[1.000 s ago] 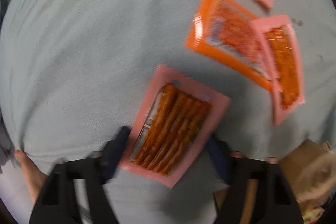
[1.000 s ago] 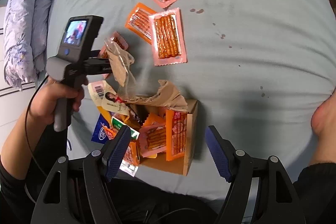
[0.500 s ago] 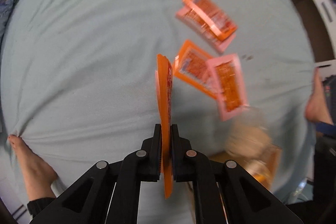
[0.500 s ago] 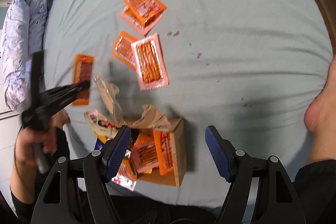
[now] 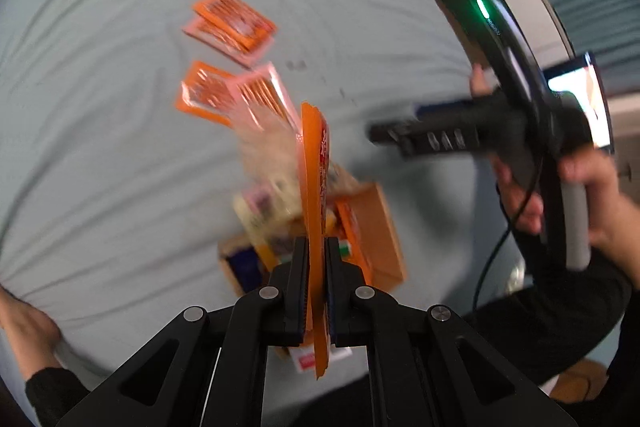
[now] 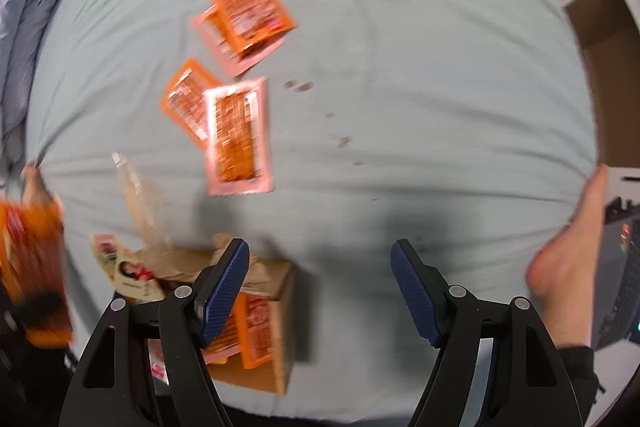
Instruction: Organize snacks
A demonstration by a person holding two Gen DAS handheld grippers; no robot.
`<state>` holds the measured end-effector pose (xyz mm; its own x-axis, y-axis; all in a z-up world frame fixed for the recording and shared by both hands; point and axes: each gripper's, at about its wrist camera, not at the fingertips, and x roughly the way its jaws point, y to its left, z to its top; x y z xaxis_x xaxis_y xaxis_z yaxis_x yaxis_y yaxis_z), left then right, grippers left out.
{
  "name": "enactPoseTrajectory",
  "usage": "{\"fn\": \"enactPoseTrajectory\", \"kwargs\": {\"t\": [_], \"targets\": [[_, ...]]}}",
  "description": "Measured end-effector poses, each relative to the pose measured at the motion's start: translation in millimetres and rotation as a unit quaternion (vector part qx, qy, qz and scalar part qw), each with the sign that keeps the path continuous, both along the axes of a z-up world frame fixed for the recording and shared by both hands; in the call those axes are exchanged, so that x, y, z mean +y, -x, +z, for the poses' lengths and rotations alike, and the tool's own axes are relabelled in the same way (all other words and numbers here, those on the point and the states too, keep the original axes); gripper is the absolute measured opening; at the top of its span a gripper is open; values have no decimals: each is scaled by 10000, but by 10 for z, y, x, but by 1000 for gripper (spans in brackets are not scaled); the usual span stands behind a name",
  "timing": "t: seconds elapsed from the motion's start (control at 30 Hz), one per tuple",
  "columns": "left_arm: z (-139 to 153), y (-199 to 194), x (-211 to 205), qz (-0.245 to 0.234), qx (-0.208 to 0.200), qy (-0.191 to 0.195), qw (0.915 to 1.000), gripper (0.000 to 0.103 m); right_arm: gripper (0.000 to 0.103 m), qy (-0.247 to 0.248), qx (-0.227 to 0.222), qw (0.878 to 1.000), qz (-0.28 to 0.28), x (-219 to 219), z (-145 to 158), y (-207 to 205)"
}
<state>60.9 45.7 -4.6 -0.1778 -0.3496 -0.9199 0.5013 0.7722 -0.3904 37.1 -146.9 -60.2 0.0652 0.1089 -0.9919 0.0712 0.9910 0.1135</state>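
Note:
My left gripper [image 5: 316, 259] is shut on an orange snack packet [image 5: 314, 187], seen edge-on and held upright in the air above the open cardboard box [image 5: 380, 227]. The same packet shows as an orange blur [image 6: 32, 259] at the left edge of the right wrist view. My right gripper [image 6: 320, 267] hangs open and empty, pointing down, just right of the box [image 6: 280, 327], which holds several snack packets. On the sheet beyond lie a pink packet [image 6: 236, 135] overlapping an orange one [image 6: 184, 99], and farther off another orange-on-pink pair [image 6: 248, 15].
Everything lies on a pale blue-green bedsheet [image 6: 400, 67]. Crumpled clear and brown wrapping [image 6: 136, 195] sticks up from the box. A bare foot [image 6: 568, 259] rests at the right, a pillow [image 6: 24, 27] at the far left, brown furniture [image 6: 600, 47] beyond the bed.
My left gripper closed on the packet that lay flat between its jaws, lifted it off the sheet and swung it over the box. The right gripper stayed open and shifted slightly.

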Motion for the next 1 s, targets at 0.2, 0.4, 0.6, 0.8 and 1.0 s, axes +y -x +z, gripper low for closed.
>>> {"fn": "enactPoseTrajectory", "kwargs": {"t": [0.2, 0.4, 0.6, 0.8, 1.0], "targets": [[-286, 252, -117, -464, 319, -192, 9982, 9, 72, -271, 145, 9995, 110, 194, -114, -55], [-275, 359, -238, -596, 316, -248, 9974, 9, 72, -180, 175, 9995, 189, 221, -243, -127], [-52, 392, -241, -731, 117, -141, 9972, 8, 72, -187, -32, 9995, 255, 270, -449, -443], [166, 409, -141, -702, -29, 0, 9975, 8, 72, -145, 249, 9980, 554, 588, -922, -839], [107, 404, -112, -781, 12, -106, 9969, 8, 73, 46, 620, 9928, 1022, 809, -1336, -1014]]}}
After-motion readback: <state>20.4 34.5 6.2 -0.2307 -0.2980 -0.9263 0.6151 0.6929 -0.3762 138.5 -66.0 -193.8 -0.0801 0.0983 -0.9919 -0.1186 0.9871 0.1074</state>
